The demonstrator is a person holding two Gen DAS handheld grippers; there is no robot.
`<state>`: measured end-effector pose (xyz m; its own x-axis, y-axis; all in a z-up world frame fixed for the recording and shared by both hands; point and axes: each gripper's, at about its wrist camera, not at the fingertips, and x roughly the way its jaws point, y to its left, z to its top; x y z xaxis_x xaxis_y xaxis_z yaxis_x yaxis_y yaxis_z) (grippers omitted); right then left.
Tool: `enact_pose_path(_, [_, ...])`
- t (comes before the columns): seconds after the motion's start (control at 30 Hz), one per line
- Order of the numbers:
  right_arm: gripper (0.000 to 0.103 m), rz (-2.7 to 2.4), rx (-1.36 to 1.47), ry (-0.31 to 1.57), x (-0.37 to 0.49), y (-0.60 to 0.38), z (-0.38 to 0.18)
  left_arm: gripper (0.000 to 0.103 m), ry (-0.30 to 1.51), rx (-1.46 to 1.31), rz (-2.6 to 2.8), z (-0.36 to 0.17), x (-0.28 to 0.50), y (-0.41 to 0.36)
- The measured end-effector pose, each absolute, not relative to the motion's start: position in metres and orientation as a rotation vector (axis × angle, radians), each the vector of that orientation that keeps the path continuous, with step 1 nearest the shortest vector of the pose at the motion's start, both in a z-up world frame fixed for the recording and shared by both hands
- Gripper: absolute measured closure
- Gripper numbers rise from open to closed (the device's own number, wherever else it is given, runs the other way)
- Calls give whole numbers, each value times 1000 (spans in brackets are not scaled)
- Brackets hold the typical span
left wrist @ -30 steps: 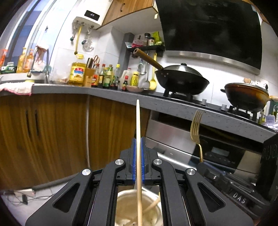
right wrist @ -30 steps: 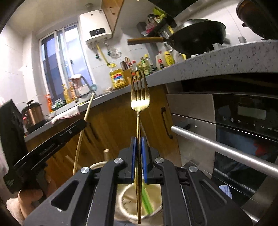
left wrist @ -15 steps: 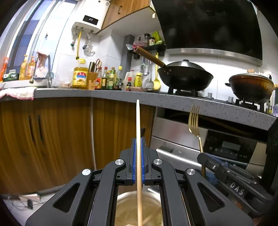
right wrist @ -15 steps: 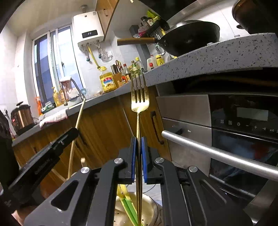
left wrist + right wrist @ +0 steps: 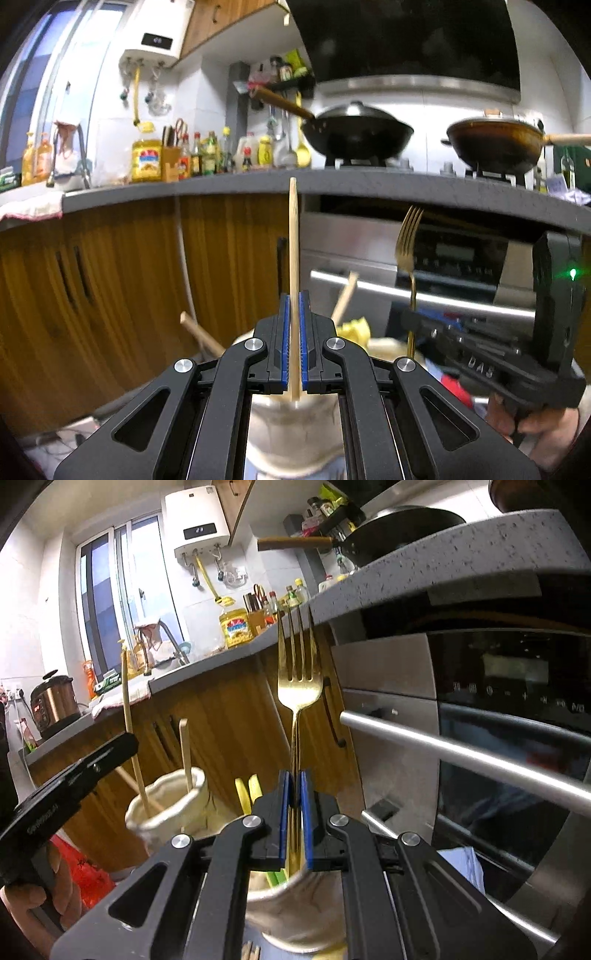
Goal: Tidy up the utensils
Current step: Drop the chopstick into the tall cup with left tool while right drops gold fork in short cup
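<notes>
My left gripper (image 5: 293, 295) is shut on a wooden chopstick (image 5: 293, 251), held upright over a cream ceramic holder (image 5: 291, 428) that also shows in the right wrist view (image 5: 166, 805) with other wooden sticks in it. My right gripper (image 5: 295, 775) is shut on a gold fork (image 5: 298, 686), tines up, its handle reaching down into a second cream holder (image 5: 299, 912) with green and yellow utensils (image 5: 245, 794). The fork (image 5: 406, 251) and the right gripper body (image 5: 480, 362) show at the right of the left wrist view.
Wooden cabinets (image 5: 110, 280) and a grey counter (image 5: 369, 184) with bottles (image 5: 207, 155) and two woks stand ahead. An oven with a steel handle (image 5: 461, 753) is close on the right. A red bag (image 5: 85, 867) lies by the holders.
Both grippers have dropped lower and pulled back. The holders, seen from above before, now show from the side. Chopstick and fork stay gripped and sit lower in the holders.
</notes>
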<state>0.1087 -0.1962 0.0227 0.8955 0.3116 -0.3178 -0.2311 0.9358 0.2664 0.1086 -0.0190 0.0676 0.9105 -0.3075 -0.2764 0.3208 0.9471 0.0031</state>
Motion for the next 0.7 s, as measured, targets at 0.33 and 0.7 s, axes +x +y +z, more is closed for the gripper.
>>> enact_pose_path(0.33, [96, 290, 201, 432, 106, -192, 17, 98, 394, 30, -319, 50, 116, -13])
enact_pose_path(0.7, [96, 280, 202, 456, 111, -193, 20, 98, 425, 44, -314, 45, 120, -17])
